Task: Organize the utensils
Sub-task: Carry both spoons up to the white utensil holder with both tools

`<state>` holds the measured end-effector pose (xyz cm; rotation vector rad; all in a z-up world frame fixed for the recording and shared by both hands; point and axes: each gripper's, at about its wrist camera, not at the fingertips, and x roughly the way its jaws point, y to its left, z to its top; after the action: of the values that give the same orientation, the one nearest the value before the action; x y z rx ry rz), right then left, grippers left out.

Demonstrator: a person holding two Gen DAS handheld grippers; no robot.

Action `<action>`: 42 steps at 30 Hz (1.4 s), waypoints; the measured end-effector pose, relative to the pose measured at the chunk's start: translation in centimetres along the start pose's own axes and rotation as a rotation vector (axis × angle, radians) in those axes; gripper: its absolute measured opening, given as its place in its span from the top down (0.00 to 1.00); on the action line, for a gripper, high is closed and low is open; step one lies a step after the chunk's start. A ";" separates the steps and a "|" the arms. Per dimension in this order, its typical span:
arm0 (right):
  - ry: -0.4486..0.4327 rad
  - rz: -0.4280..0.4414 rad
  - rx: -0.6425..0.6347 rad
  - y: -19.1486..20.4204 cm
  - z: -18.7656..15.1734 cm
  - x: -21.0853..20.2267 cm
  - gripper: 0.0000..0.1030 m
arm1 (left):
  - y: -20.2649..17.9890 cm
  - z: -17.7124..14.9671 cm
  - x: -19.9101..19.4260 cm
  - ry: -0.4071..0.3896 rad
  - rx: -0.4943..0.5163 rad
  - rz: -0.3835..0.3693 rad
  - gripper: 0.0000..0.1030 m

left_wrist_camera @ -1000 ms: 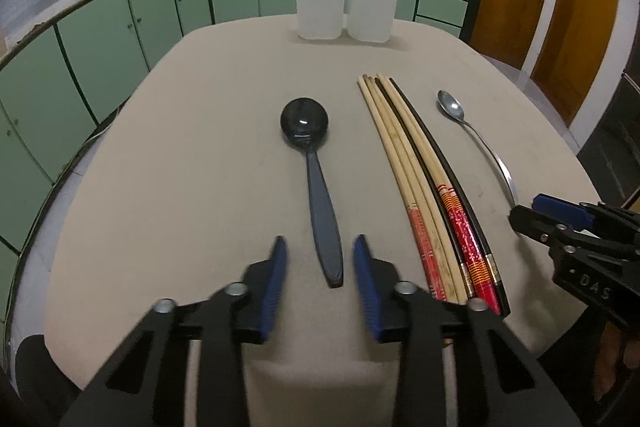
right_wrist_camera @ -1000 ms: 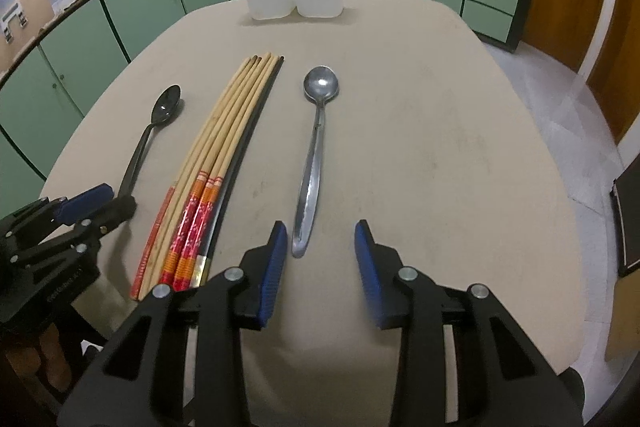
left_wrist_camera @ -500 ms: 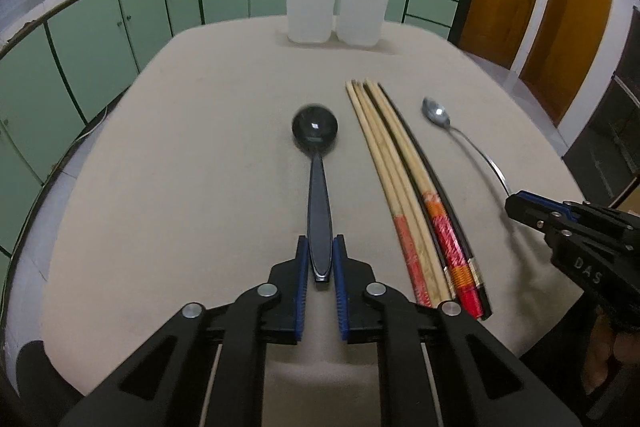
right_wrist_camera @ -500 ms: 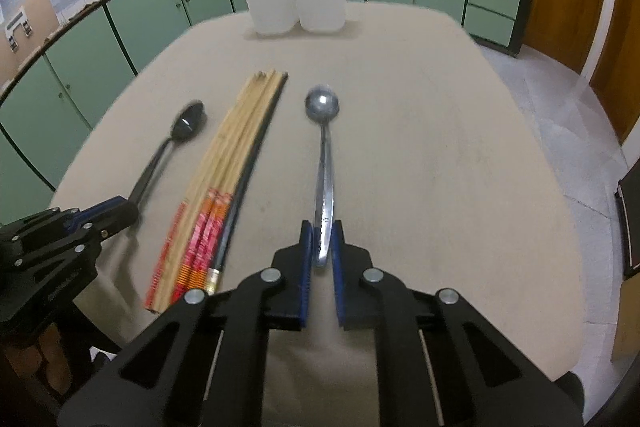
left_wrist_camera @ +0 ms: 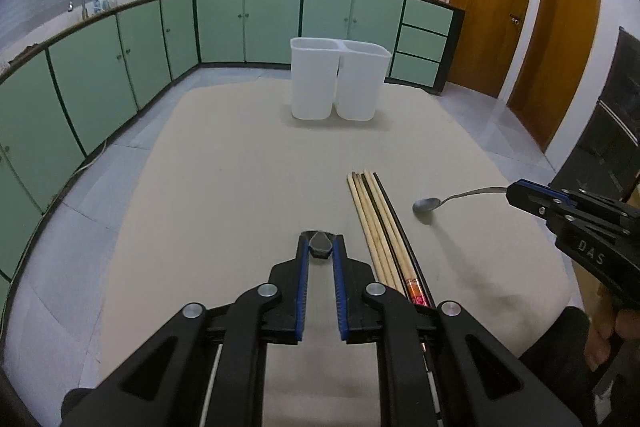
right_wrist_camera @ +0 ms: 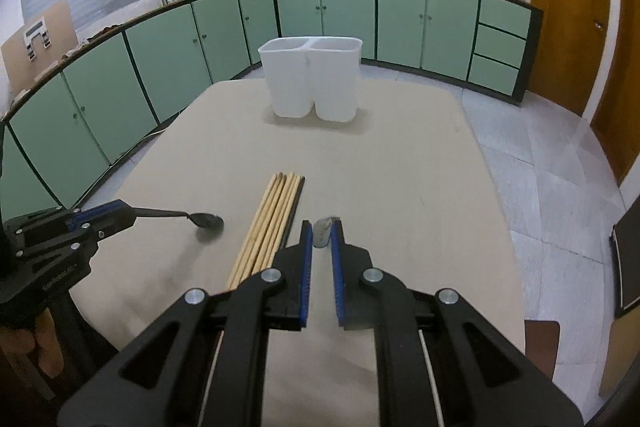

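Observation:
My left gripper (left_wrist_camera: 320, 247) is shut on the black spoon (left_wrist_camera: 320, 245) by its handle and holds it lifted off the table; the spoon's bowl shows in the right wrist view (right_wrist_camera: 208, 221). My right gripper (right_wrist_camera: 321, 231) is shut on the metal spoon (right_wrist_camera: 322, 227), also lifted; its bowl shows in the left wrist view (left_wrist_camera: 427, 205). Several chopsticks (left_wrist_camera: 378, 223) lie in a bundle on the beige table (left_wrist_camera: 240, 187) between the grippers, and show in the right wrist view too (right_wrist_camera: 276, 215). A white two-compartment holder (left_wrist_camera: 338, 83) stands at the table's far end.
Green cabinets (left_wrist_camera: 120, 67) and a counter with pots run behind the table. Wooden doors (left_wrist_camera: 520, 19) are at the right. A dark cabinet (left_wrist_camera: 612, 131) stands near the table's right side.
Both grippers closed on their spoon handles about half a second ago and have since lifted the spoons off the table, so the spoons now point forward in the air.

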<state>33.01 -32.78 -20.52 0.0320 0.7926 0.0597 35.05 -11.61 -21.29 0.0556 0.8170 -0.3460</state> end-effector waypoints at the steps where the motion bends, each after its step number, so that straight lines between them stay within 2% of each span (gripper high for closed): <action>1: 0.005 0.007 -0.003 -0.1 0.4 0.1 0.92 | 0.0 0.2 0.0 0.003 0.000 -0.003 0.89; 13: 0.041 0.046 -0.038 -0.8 4.1 0.0 0.92 | 1.7 3.8 -0.2 0.021 -0.001 -0.060 0.89; 21: 0.040 0.054 -0.056 -0.8 4.9 -0.7 0.93 | 2.1 5.2 -0.7 0.002 0.006 -0.071 0.89; 27: 0.042 0.073 -0.062 -1.2 7.4 -0.8 0.93 | 2.1 8.4 -0.2 -0.017 0.027 -0.085 0.89; 33: 0.014 0.083 -0.104 -0.8 13.1 -1.2 0.93 | 2.1 14.7 0.3 -0.083 0.061 -0.071 0.89; 42: -0.047 0.072 -0.130 -0.8 25.1 1.1 0.93 | 1.8 25.4 3.8 -0.169 0.060 -0.065 0.89</action>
<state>51.69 -33.69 -3.73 -0.0612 0.7387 0.1783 55.95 -15.60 -6.77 0.0555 0.6416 -0.4305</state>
